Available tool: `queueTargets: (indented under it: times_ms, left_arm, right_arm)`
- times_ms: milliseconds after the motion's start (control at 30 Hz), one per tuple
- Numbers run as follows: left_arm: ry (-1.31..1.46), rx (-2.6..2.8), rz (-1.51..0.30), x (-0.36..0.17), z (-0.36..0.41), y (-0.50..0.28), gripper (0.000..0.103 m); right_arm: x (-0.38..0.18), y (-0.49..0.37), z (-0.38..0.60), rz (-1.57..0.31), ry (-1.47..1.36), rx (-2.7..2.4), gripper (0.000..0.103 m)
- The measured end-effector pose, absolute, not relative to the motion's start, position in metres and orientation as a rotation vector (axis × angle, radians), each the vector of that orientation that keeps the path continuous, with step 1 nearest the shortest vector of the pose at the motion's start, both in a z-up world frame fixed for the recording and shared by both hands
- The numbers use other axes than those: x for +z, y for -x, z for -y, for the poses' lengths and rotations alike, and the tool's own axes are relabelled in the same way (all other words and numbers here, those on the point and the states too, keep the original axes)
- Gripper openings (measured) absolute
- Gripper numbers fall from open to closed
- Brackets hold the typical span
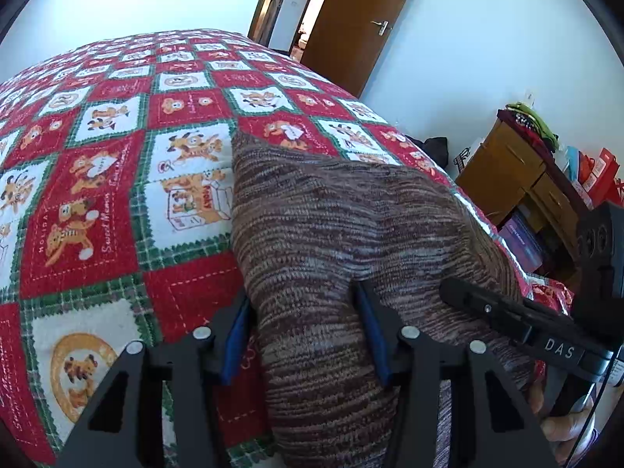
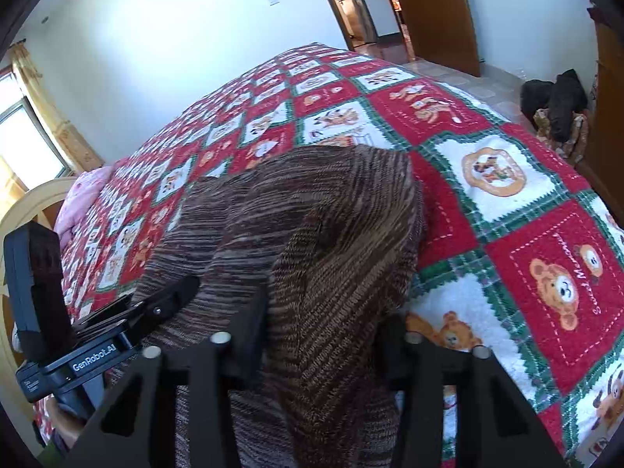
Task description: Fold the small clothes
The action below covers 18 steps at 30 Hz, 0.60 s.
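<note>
A brown and grey striped knit garment (image 1: 331,226) lies on the bed's red, white and green cartoon quilt (image 1: 97,195). My left gripper (image 1: 304,335) has its blue-padded fingers around the garment's near edge, and the cloth bulges between them. In the right wrist view the same garment (image 2: 312,234) is raised into a hump. My right gripper (image 2: 323,335) has its black fingers on either side of a fold of it. The right gripper also shows at the right of the left wrist view (image 1: 507,319), and the left gripper at the left of the right wrist view (image 2: 156,308).
A brown door (image 1: 358,19) stands ajar beyond the bed. A wooden cabinet (image 1: 518,171) with red boxes is at the right. A dark bundle (image 2: 557,105) lies on the floor by the wall. A pink pillow (image 2: 85,195) and headboard are at the left.
</note>
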State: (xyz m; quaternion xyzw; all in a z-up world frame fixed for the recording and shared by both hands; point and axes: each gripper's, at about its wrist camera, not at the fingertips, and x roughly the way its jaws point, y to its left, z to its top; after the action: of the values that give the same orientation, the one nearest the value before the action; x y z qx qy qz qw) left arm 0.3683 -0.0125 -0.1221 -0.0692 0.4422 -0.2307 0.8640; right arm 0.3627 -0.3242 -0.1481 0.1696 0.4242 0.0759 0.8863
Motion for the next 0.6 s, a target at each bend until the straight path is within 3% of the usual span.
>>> queueTargets:
  times_ms: [400,533,600]
  left_arm:
    - [0.156,-0.455,-0.955,-0.123,0.013,-0.372,0.049]
    - [0.182,-0.424,-1.001,-0.114,0.012,-0.372,0.034]
    - [0.184,-0.423,-1.0,-0.104,0.009,-0.366,0.032]
  right_arm:
    - [-0.147,-0.365,0.312,-0.895,-0.268,0.139,0.038]
    - [-0.136,-0.365,0.305,-0.93,-0.245,0.111,0.029]
    - [-0.12,-0.357,0.298,-0.907,-0.218,0.106,0.027]
